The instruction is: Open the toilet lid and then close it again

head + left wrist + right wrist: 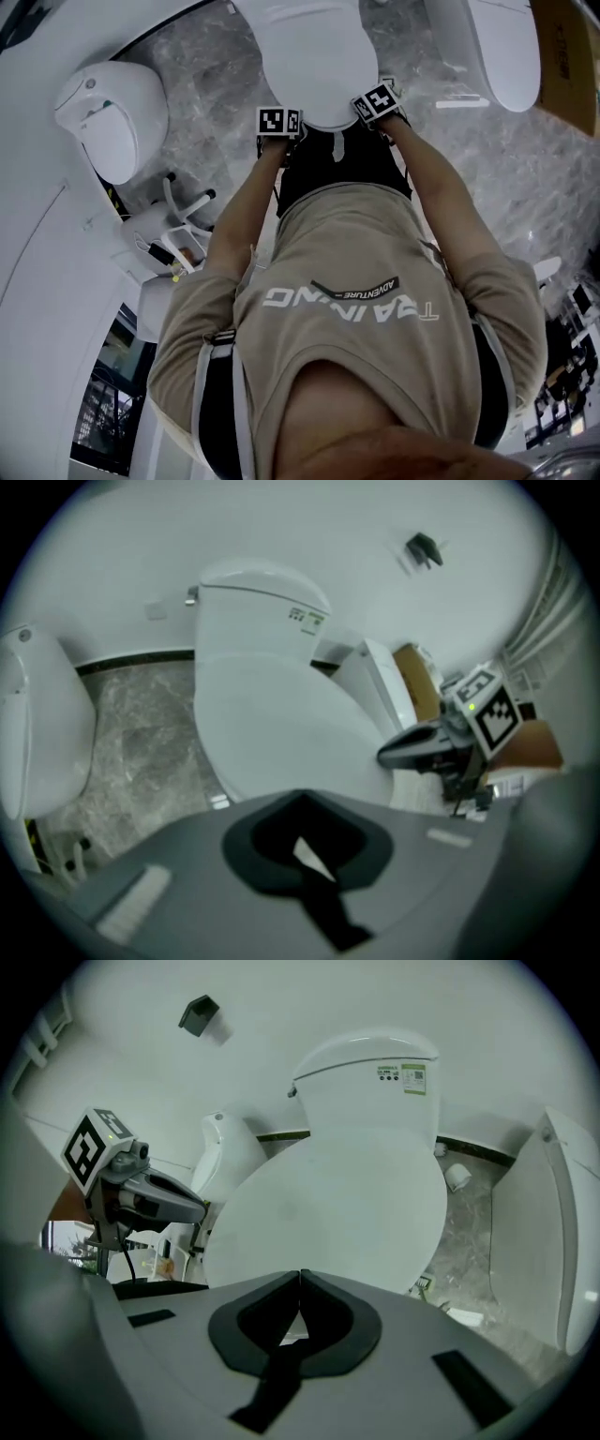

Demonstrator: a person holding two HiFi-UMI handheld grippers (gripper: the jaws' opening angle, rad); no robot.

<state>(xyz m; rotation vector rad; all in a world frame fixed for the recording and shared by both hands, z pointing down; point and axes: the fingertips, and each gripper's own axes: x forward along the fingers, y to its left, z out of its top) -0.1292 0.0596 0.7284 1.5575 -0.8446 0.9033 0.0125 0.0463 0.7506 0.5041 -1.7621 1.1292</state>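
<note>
The lid lies flat and shut, straight ahead of a person in a beige shirt who bends over it and reaches to its front rim with both grippers. The left gripper has its jaws pressed together with nothing between them; from the head view it sits at the rim's left side. The right gripper is likewise closed and empty, at the rim's right side (each gripper's camera catches the other one off to the side). Whether either tip touches the lid cannot be told; the rim lies just beyond the jaws in both gripper views. Behind the lid stands the tank, with a small label on its upper front. The floor is grey marbled stone. A second toilet stands to the left, well apart, and a third toilet to the right. A brown box shows at the head view's top right corner.
</note>
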